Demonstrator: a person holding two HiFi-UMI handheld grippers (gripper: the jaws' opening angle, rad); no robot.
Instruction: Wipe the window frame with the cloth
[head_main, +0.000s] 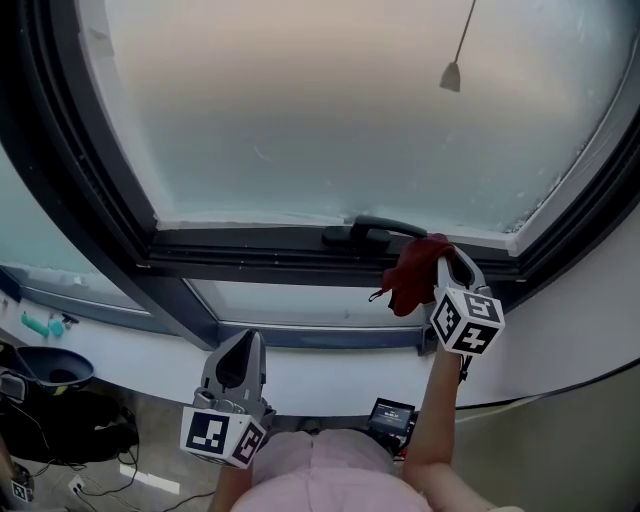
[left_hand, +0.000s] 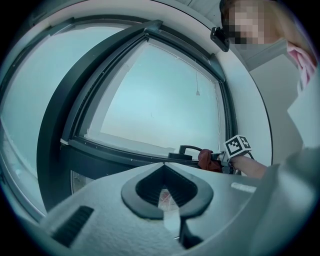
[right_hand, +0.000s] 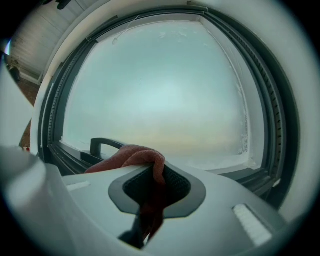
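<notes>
Head view: red cloth (head_main: 408, 282) clamped in the right gripper (head_main: 443, 262) at the bottom rail of the window frame (head_main: 250, 243), just right of the handle (head_main: 385, 227); left gripper (head_main: 245, 345) closed on nothing, well apart. Best to press the cloth flat on the rail and drag toward the right corner. Right gripper view confirming the fold pinched between the jaws; left gripper view alone giving cloth and handle side-on.

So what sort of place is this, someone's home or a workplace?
Indoors at a large window; I can't tell home from workplace. A dark window frame with a handle holds frosted glass, above a white sill, and cables lie on the floor.
</notes>
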